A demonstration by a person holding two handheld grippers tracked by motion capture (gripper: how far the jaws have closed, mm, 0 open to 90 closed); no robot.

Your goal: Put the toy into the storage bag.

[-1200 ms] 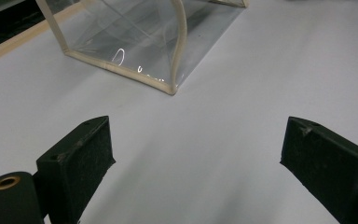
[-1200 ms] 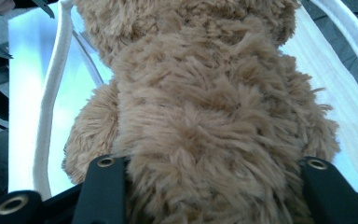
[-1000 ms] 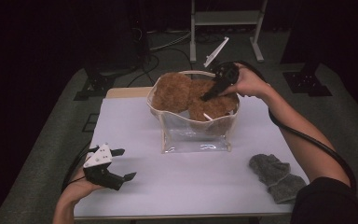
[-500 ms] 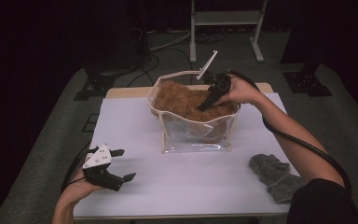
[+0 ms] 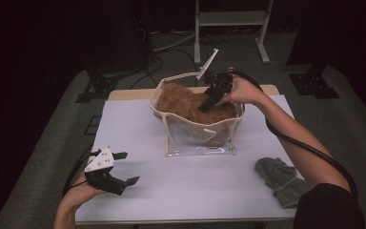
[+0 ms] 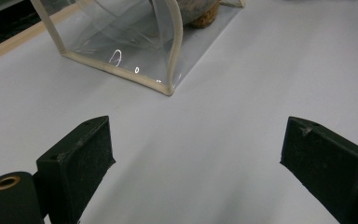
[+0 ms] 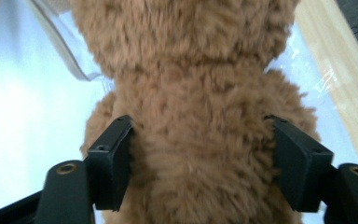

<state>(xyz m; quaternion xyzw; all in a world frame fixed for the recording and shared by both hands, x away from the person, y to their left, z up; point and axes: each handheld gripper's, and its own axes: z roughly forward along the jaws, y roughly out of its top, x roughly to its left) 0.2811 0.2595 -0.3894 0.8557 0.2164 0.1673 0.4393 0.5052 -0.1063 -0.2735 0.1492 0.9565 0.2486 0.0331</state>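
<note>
Two grippers are at work over a white table (image 5: pixel 181 191). A brown plush toy (image 5: pixel 186 102) sits inside a clear bag (image 5: pixel 200 138) at the table's far middle. The right gripper (image 5: pixel 210 98) reaches down into the bag's mouth; its jaws have just been opening and now stand wide, the plush between them and brushing both pads (image 7: pixel 114 161). The left gripper (image 5: pixel 124 168) rests near the front left edge, jaws wide apart with nothing between them. A grey cloth (image 5: pixel 281 179) lies at the front right.

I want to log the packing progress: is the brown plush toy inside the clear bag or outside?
Inside. The brown plush toy sits within the clear bag, below its open rim.
</note>
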